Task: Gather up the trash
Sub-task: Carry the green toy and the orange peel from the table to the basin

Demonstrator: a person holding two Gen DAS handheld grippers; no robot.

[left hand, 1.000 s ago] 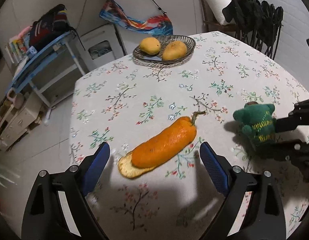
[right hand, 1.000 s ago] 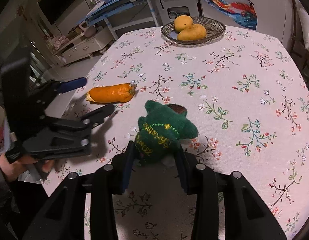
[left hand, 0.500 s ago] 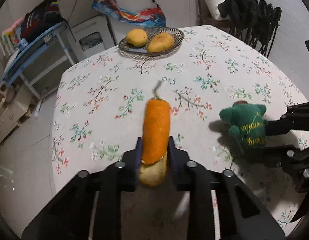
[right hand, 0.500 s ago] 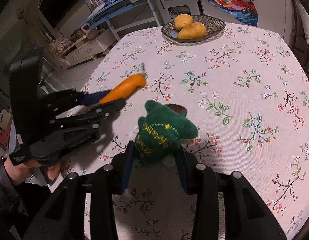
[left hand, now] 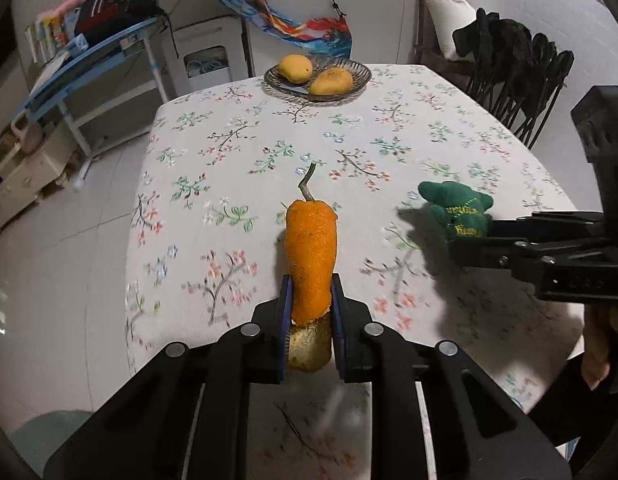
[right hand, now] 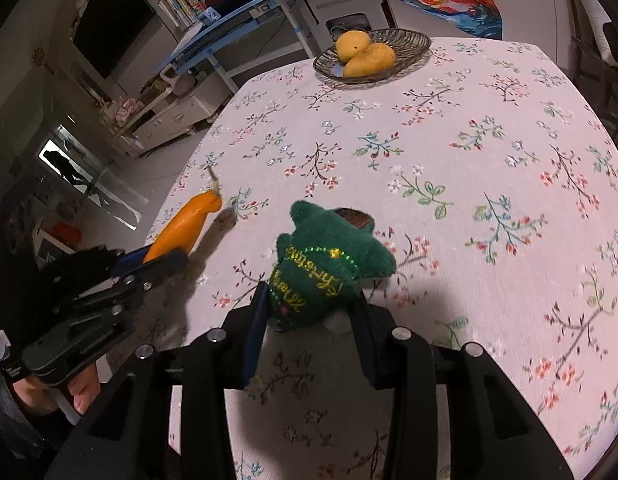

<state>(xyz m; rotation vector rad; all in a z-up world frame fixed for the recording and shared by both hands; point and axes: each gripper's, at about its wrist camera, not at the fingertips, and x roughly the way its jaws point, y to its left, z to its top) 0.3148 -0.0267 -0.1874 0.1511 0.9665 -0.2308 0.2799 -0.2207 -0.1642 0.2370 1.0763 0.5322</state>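
Orange pepper (left hand: 310, 256) points stem-forward above the tablecloth; green embroidered plush (right hand: 323, 270) is lifted too.

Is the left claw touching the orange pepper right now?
Touching. The left wrist view shows the left claw closed on the orange pepper, both blue pads pressed against its sides.

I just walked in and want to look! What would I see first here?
First, the bright orange pepper, pinched between the left gripper fingers, above the near edge of the flowery tablecloth. Next, the green plush toy squeezed in the right gripper. At the far side, two mangoes sit in a dish.
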